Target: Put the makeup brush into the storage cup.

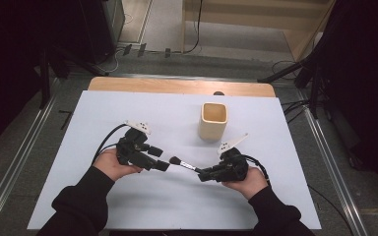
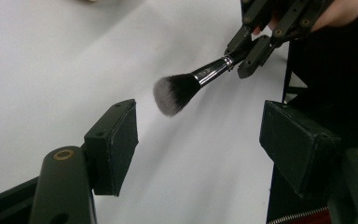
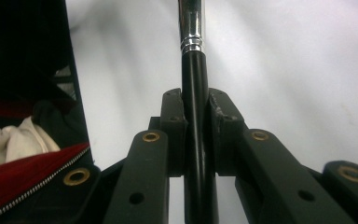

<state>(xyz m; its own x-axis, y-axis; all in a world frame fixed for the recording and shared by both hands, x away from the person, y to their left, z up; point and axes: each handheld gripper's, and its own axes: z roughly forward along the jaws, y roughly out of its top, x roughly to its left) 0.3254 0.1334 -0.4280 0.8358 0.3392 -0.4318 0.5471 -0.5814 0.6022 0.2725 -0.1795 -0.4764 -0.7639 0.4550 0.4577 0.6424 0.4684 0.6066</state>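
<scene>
— Tongs first: what is the right pair (image 1: 203,173) doing?

— Pinching a makeup brush (image 1: 183,164) by its black handle. In the right gripper view both pads press on the handle (image 3: 196,116) from either side, with the silver ferrule just beyond the tips.

— And the left tongs (image 1: 160,158)?

— Spread wide, nothing between them. In the left gripper view the two black pads stand well apart, and the brush's dark, grey-tipped head (image 2: 173,94) hangs ahead of them, nearer the pad on the left side of that view, touching neither.

— So where does the brush sit relative to both?

— It sticks out of the right tongs toward the left ones, head first, held clear above the white worktop (image 1: 103,206). Seen from above, the head is just beside the tips of the left tongs.

— Anything else close by?

— A square wooden cup (image 1: 212,121) stands upright on the worktop beyond the right tongs, apart from both pairs.
</scene>
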